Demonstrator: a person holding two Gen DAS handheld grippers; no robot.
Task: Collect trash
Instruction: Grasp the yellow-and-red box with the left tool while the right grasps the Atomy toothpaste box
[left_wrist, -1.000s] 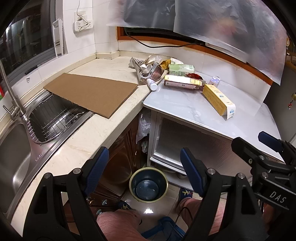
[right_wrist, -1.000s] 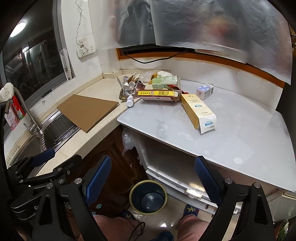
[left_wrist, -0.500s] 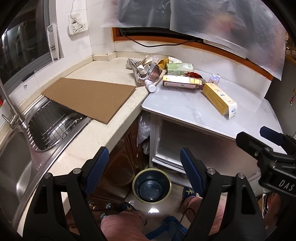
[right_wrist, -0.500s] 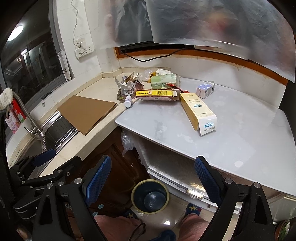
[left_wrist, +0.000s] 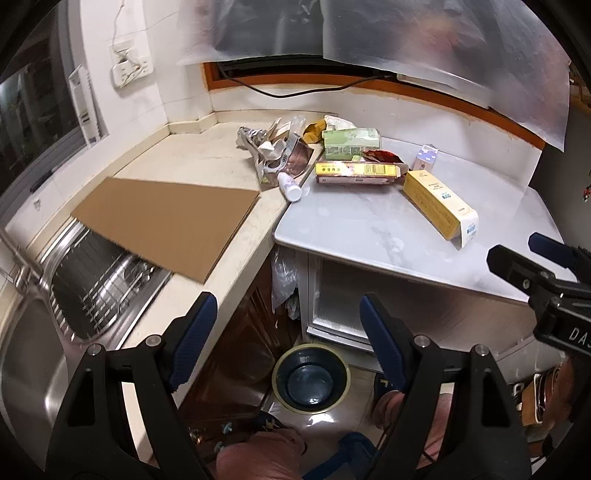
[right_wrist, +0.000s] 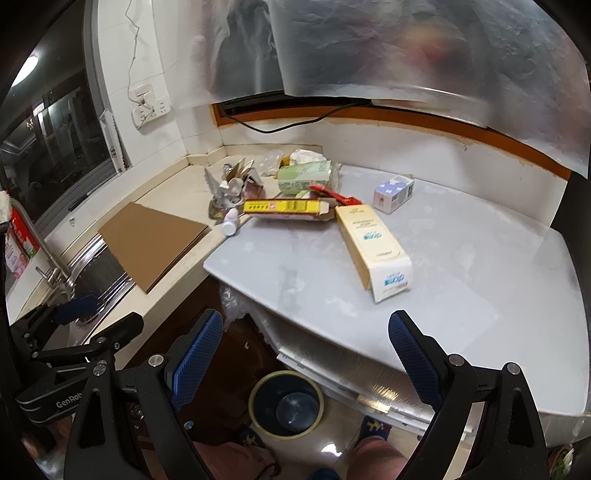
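Trash lies heaped in the counter corner: crumpled foil wrappers (left_wrist: 271, 147) (right_wrist: 231, 186), a green box (left_wrist: 351, 142) (right_wrist: 304, 173), a long yellow-and-red box (left_wrist: 356, 171) (right_wrist: 286, 207), a small white bottle (left_wrist: 289, 187) (right_wrist: 231, 222), a cream carton (left_wrist: 439, 203) (right_wrist: 373, 245) and a small blue-white box (left_wrist: 426, 157) (right_wrist: 393, 192). On the floor below stands a dark round bin (left_wrist: 311, 377) (right_wrist: 286, 403). My left gripper (left_wrist: 286, 328) hangs open above the floor gap, well short of the trash. The right gripper (right_wrist: 304, 343) is open too, nothing between its blue pads.
A brown cardboard sheet (left_wrist: 166, 218) (right_wrist: 151, 240) lies on the beige counter, partly over the steel sink (left_wrist: 85, 288). The white marble top (left_wrist: 369, 236) (right_wrist: 480, 266) carries the boxes. A person's knees show at the bottom. Plastic film hangs above the wall.
Both grippers have moved closer to the counter corner; the trash heap and the bin appear larger and shifted a little. Both stay open and hold nothing.
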